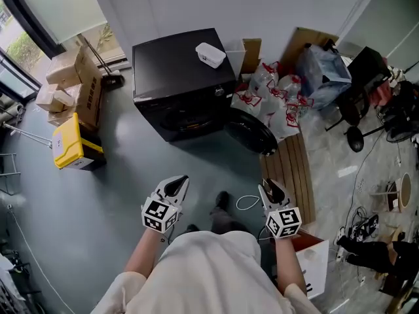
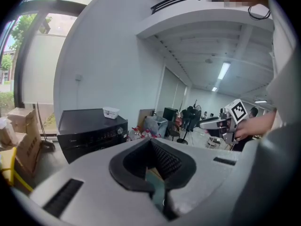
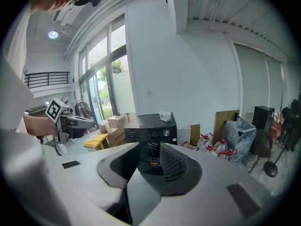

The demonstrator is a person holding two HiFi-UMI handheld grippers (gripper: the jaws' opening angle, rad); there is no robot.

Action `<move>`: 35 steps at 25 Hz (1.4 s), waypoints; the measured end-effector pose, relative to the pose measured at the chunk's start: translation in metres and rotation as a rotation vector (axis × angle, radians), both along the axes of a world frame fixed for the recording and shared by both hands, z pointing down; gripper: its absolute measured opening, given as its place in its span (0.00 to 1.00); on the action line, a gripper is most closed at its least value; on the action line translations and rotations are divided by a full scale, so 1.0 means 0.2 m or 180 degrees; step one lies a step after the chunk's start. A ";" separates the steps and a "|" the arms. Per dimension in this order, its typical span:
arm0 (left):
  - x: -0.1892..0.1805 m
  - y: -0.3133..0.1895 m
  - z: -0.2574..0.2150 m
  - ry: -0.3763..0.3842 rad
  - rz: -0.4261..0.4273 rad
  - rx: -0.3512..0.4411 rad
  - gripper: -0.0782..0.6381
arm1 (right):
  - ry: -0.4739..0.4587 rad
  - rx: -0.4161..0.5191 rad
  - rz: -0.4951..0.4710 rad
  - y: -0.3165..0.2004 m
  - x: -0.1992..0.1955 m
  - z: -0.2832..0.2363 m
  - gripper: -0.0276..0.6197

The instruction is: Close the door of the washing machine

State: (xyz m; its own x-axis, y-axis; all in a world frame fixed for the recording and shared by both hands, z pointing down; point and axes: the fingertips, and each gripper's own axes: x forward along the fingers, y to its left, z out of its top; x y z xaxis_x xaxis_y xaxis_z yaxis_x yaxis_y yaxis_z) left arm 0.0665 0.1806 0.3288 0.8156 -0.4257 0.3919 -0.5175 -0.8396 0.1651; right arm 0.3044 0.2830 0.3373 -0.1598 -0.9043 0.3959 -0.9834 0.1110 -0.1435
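Note:
The black washing machine (image 1: pixel 177 87) stands against the far wall, with a white tub (image 1: pixel 210 54) on its top. Its round door (image 1: pixel 252 131) hangs open at the front right corner. My left gripper (image 1: pixel 175 187) and right gripper (image 1: pixel 272 190) are held side by side in front of me, well short of the machine, and touch nothing. In the left gripper view the left gripper (image 2: pixel 151 147) is open and empty, with the machine (image 2: pixel 89 131) off to its left. In the right gripper view the right gripper (image 3: pixel 149 152) is open and empty, and the machine (image 3: pixel 150 133) shows straight ahead through the gap.
Cardboard boxes (image 1: pixel 78 87) and a yellow box (image 1: pixel 69 142) sit left of the machine. Water bottles with red handles (image 1: pixel 275 97) crowd its right side behind the door. A slatted wooden board (image 1: pixel 291 175), a white cable (image 1: pixel 247 203) and a black chair (image 1: pixel 360 90) lie to the right.

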 end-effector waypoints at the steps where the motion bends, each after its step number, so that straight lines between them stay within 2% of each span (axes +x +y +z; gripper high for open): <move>1: 0.04 -0.03 0.01 -0.0023 -0.0008 -0.0010 0.12 | -0.0012 -0.0022 -0.0021 -0.04 0.05 0.02 0.27; 10: 0.42 -0.28 0.14 -0.0104 -0.0053 -0.0142 0.12 | -0.0133 -0.0226 -0.0161 -0.33 0.42 0.22 0.27; 16: 0.60 -0.42 0.27 -0.0138 -0.0008 -0.0281 0.12 | -0.0138 -0.0419 -0.0102 -0.44 0.60 0.39 0.27; 29: 0.86 -0.72 0.75 -0.0334 0.0571 -0.0407 0.12 | -0.0101 -0.0802 0.0177 -0.67 0.75 0.90 0.27; 35: 0.95 -0.76 1.02 -0.0409 0.0736 -0.0499 0.12 | -0.0119 -0.0967 0.0242 -0.75 0.83 1.21 0.27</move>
